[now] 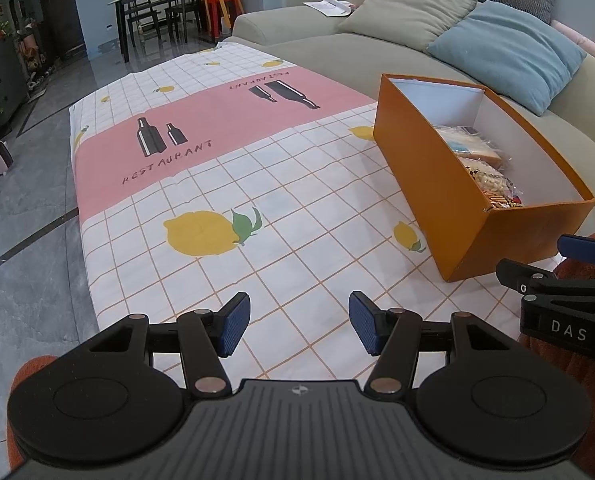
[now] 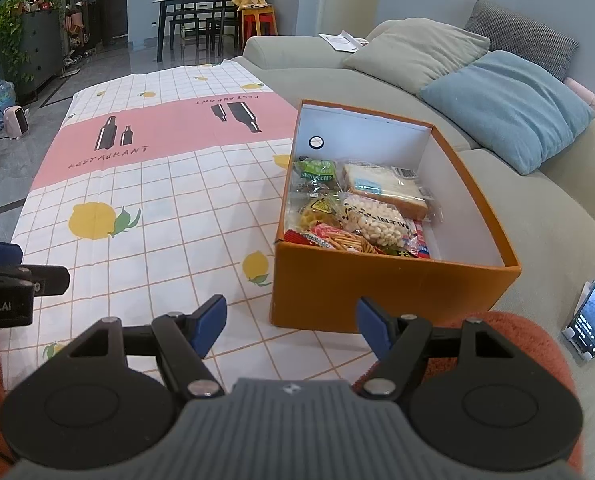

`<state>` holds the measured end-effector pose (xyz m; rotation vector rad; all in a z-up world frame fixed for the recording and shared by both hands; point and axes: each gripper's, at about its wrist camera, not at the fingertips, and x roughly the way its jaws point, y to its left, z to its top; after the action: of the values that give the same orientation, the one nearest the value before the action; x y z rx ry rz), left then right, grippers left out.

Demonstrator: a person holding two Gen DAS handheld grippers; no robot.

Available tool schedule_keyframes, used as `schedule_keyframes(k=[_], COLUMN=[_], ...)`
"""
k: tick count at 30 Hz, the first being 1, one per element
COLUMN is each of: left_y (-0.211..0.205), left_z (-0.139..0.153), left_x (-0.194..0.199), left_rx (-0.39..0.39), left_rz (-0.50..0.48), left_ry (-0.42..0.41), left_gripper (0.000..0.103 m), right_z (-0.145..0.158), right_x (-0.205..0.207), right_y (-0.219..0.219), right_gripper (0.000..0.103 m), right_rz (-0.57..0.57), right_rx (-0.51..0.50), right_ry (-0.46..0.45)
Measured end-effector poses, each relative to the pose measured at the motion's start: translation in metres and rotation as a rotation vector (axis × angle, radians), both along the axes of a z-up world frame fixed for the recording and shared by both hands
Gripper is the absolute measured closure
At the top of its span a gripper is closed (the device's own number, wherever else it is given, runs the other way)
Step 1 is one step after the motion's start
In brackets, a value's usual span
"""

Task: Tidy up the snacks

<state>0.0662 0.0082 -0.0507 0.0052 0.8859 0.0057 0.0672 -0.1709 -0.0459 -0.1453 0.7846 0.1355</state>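
Note:
An orange box (image 2: 377, 284) with white inner walls stands on the right side of the table, holding several snack packs: a wrapped sandwich (image 2: 385, 190), a bag of pale puffs (image 2: 377, 222), a green pack (image 2: 317, 170). The same orange box (image 1: 449, 184) appears in the left wrist view at the right. My left gripper (image 1: 299, 322) hovers open over the bare cloth, nothing between its blue pads. My right gripper (image 2: 291, 326) is open too, just before the box's near wall, empty. Each gripper shows at the edge of the other's view.
The table wears a checked cloth (image 2: 157, 208) with lemons and a pink band. A grey-green sofa (image 2: 537, 208) with cushions runs along the right. A phone (image 2: 593, 308) leans on a stand on the sofa. An orange-red fabric (image 2: 509, 332) lies under the right gripper.

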Motion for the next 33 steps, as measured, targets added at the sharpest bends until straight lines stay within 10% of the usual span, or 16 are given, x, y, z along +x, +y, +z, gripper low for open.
schedule_keyframes(k=[33], left_y=[-0.0001], left_z=[0.0052], left_x=[-0.0042], left_rx=[-0.008], left_rz=[0.021], left_ry=[-0.005], left_gripper=[0.036], right_z=[0.0007], right_x=[-0.001], right_y=[0.0021], right_gripper=[0.033], right_rz=[0.004], right_rx=[-0.018], right_ry=[-0.002])
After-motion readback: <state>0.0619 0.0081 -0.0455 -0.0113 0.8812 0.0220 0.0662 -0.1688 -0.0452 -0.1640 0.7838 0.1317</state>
